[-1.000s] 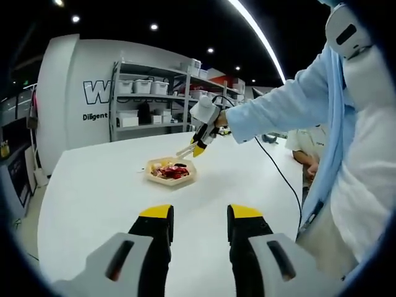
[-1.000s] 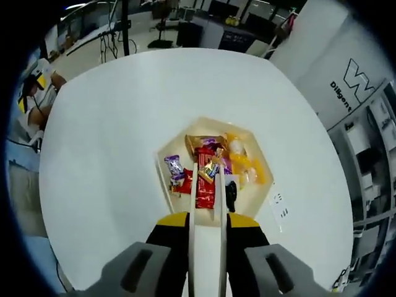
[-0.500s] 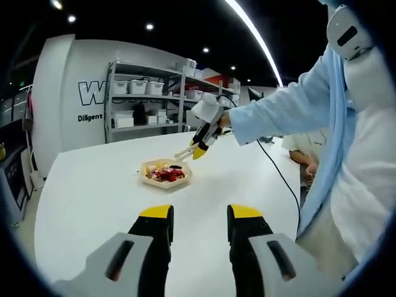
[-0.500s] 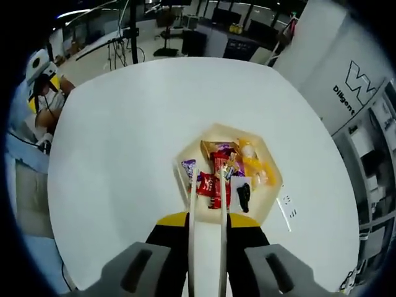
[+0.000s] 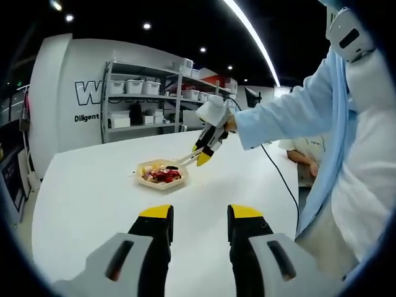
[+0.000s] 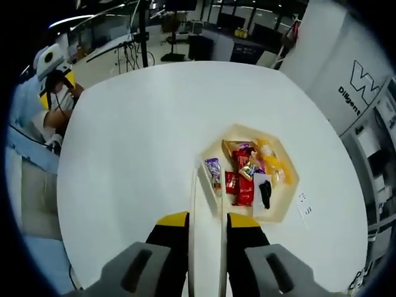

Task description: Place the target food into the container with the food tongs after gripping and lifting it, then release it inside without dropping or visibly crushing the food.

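Observation:
A tan hexagonal tray [image 6: 281, 213] [image 5: 154, 183] holds wrapped snacks: a purple candy [image 6: 213, 167], red packets [image 6: 239, 185], yellow pieces [image 6: 273, 164] and a black item [image 6: 265, 193]. My right gripper [image 6: 207, 219] [image 5: 205, 148] is shut on white food tongs [image 6: 196, 192] [image 5: 183, 161]. The tong arms stand slightly apart with nothing between them, and their tips hang over the tray's near left rim. My left gripper [image 5: 200, 216] stays open and empty, low over the table well short of the tray.
The white round table [image 6: 130, 154] has wide bare room around the tray. A small paper label [image 6: 303, 202] lies beside the tray. Shelving with bins [image 5: 145, 99] stands behind the table. A person's light blue sleeve [image 5: 278, 114] reaches in from the right.
My right gripper has drawn the tongs back from above the snacks to the tray's near rim, still empty. The left gripper keeps its place.

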`<state>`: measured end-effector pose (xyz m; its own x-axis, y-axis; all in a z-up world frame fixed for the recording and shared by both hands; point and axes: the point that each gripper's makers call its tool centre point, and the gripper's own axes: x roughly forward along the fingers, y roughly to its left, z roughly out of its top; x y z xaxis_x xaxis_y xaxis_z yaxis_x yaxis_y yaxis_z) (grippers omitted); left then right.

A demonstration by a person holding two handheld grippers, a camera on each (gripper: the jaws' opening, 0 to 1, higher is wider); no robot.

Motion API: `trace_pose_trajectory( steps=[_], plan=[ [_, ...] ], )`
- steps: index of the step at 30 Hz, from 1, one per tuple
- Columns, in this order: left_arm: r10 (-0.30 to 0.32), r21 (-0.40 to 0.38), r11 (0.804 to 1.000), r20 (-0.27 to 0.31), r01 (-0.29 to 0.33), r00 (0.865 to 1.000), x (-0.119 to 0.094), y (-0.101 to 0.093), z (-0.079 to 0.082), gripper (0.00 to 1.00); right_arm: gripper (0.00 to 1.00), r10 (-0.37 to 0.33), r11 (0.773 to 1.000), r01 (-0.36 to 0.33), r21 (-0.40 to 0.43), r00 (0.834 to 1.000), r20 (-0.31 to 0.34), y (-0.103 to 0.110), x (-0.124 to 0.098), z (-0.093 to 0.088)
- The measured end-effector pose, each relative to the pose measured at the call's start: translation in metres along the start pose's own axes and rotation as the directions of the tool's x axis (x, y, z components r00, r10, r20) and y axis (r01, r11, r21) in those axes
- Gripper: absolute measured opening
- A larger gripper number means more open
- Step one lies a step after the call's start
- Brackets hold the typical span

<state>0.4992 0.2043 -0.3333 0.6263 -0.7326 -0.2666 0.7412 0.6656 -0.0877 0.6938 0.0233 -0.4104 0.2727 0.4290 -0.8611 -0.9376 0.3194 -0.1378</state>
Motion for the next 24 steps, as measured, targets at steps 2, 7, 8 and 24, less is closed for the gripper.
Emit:
trace_pose_trajectory(
  steps=[2, 7, 8, 24],
  plan=[
    [-0.004, 0.001, 1.0, 0.001, 0.004, 1.0, 0.001, 0.0, 0.001, 0.33, 0.14, 0.006, 1.0, -0.006, -0.004, 1.0, 0.006, 0.005, -0.001, 0.0],
    [-0.015, 0.002, 1.0, 0.0, 0.015, 1.0, 0.005, 0.0, 0.001, 0.33, 0.14, 0.021, 1.0, -0.021, -0.016, 0.999, 0.026, 0.017, -0.005, 0.003],
    [-0.018, 0.002, 1.0, 0.0, 0.018, 1.0, 0.006, 0.0, 0.002, 0.33, 0.14, 0.026, 1.0, -0.026, -0.017, 0.999, 0.033, 0.019, -0.006, 0.005],
    [-0.051, 0.015, 0.999, -0.01, 0.052, 0.999, 0.016, -0.004, 0.001, 0.34, 0.14, 0.079, 0.996, -0.075, -0.043, 0.993, 0.09, 0.064, -0.017, 0.013]
  ],
)
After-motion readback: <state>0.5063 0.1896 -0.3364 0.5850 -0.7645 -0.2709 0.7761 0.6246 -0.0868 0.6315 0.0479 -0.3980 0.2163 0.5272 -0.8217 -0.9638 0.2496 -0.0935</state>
